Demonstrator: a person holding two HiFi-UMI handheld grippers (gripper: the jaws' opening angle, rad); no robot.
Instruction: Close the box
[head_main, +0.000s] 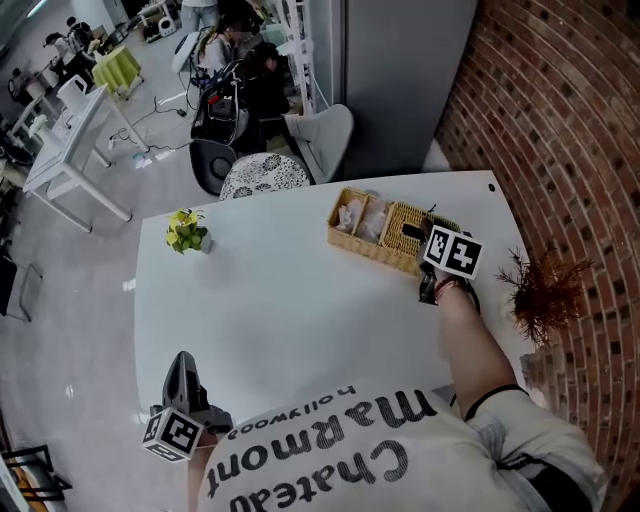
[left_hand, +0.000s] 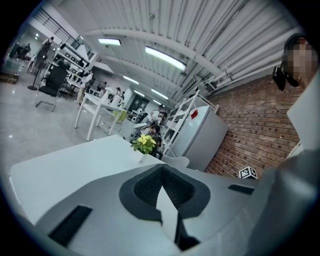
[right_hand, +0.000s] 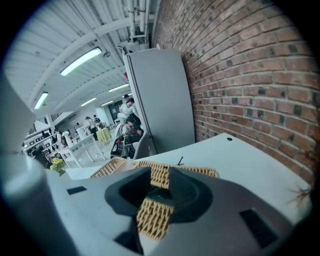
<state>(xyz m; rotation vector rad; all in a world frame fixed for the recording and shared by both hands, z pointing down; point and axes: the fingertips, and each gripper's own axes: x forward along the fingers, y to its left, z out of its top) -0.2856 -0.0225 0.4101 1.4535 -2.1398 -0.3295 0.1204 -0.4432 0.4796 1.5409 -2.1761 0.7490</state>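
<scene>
**q:** how is the right arm posing?

**a:** i am seeing the right forearm reaching forward over the white table (head_main: 300, 310), with the right hand (head_main: 447, 292) wrapping the handle. the right gripper (head_main: 418, 236) is hovering at the wicker box (head_main: 358, 246), which is sitting near the table's far edge, by the brick wall.

**q:** jaw state?

**a:** its jaws are standing wide apart. the woven lid (right_hand: 197, 171) is showing in the gap, and the pads are not pressing on it. the lid is covering the box end under the gripper, while the other compartments are lying uncovered.

**q:** left side?

**a:** the left gripper (head_main: 183, 365) is sitting at the near table edge, well apart from the box. its jaws are meeting at the tips, and nothing is showing between them.
</scene>
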